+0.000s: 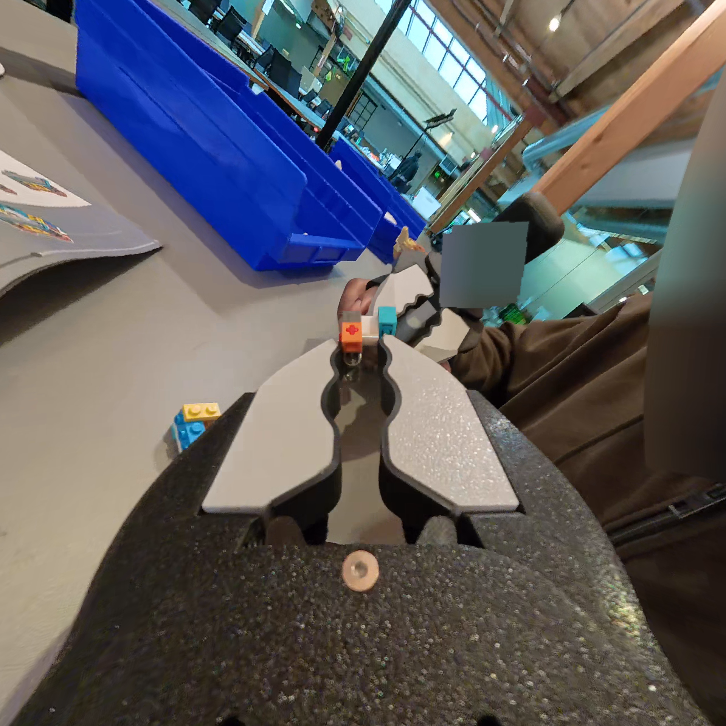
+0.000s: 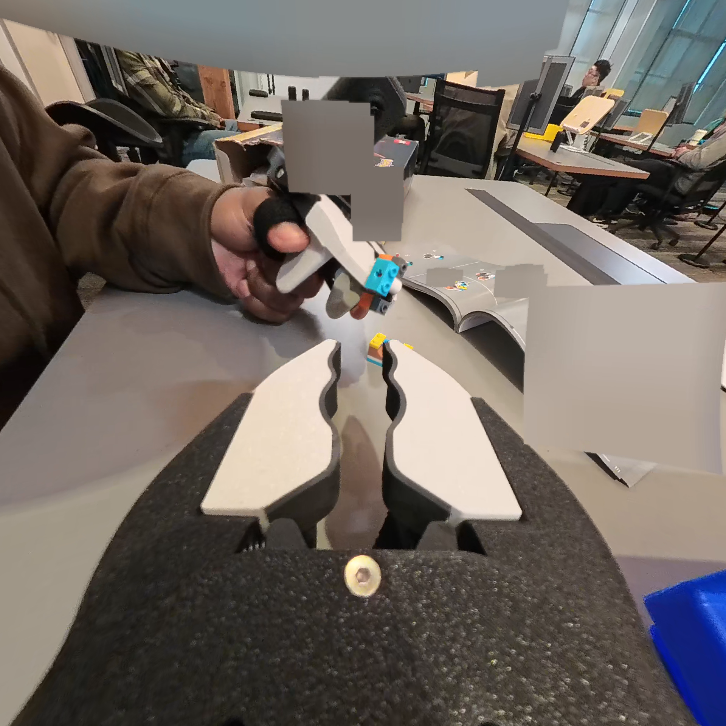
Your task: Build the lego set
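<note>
The left gripper [image 1: 359, 343] is clamped at its fingertips on a small lego assembly [image 2: 380, 281] of orange, white and teal bricks, raised off the table [image 1: 118, 334]. The right gripper [image 2: 361, 347] has a narrow gap between its jaws and holds nothing; ahead of its tips, a partly hidden yellow-and-blue brick cluster [image 1: 194, 422] lies on the table. A hand [image 2: 251, 251] grips the left gripper's handle.

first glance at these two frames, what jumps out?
The left gripper held above the grey table, shut on a small lego assembly of teal, orange and grey bricks. Below it on the table sits a second lego cluster, yellow on blue, just ahead of the open right gripper. Big blue bins line the table's far side.
</note>
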`<state>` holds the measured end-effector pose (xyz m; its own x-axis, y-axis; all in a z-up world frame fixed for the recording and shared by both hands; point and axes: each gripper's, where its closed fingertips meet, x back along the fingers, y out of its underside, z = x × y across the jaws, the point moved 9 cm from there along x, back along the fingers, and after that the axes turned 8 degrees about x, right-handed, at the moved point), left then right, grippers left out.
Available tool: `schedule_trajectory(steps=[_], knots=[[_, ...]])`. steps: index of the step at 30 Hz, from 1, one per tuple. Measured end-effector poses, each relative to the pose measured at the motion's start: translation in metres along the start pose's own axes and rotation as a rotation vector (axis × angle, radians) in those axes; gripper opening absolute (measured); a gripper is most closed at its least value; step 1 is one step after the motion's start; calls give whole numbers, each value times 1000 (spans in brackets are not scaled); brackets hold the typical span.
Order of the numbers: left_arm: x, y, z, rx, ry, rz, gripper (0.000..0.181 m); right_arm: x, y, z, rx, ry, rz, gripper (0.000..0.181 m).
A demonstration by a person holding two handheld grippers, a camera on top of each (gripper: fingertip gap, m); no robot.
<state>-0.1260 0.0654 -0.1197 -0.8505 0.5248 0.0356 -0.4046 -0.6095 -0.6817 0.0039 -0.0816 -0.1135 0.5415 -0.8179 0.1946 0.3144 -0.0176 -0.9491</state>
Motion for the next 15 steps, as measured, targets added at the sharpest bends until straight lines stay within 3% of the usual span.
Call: schedule_trajectory(steps=[7, 15], knots=[[4, -3, -4, 142, 90, 62, 16, -1, -1, 0, 15, 9, 9, 19], [5, -4, -5, 153, 93, 79, 16, -1, -2, 0, 20, 9, 14, 19]])
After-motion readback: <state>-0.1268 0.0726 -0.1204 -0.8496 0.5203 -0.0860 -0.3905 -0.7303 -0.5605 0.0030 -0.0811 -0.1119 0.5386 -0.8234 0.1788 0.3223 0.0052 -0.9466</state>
